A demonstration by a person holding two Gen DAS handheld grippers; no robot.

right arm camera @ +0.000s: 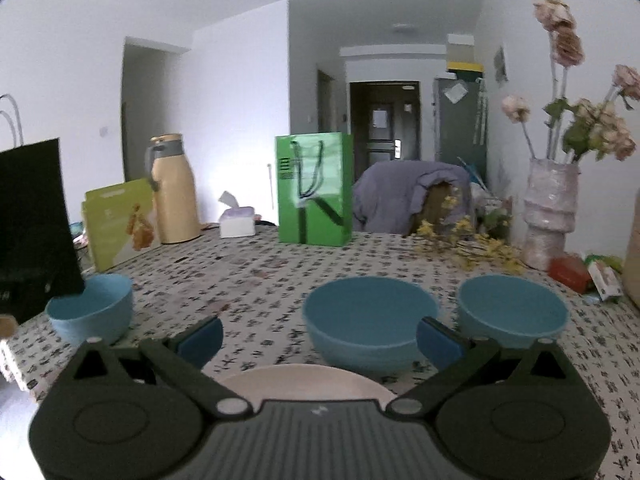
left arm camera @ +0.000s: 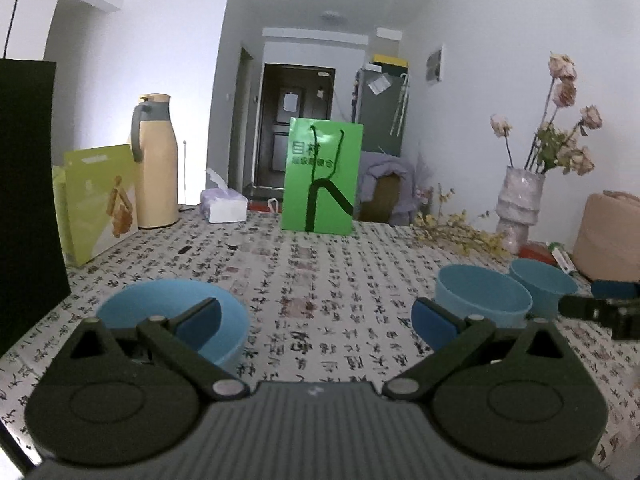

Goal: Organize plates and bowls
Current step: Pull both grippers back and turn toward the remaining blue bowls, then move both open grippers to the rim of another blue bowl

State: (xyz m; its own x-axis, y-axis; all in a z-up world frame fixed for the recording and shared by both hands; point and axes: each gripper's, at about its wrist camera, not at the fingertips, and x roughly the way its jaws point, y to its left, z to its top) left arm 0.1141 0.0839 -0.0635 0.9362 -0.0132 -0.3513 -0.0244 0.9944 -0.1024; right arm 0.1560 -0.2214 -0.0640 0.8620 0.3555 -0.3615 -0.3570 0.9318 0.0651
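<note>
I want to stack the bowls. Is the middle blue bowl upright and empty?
Yes. The middle bowl stands upright on the table, mouth up, and the inside that shows is bare blue.

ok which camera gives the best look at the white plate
The right wrist view. The white plate lies just ahead of the right gripper, between its open fingers, in front of the middle blue bowl, though the gripper body hides its near edge. The left wrist view shows no plate at all, only bowls on the patterned tablecloth.
</note>
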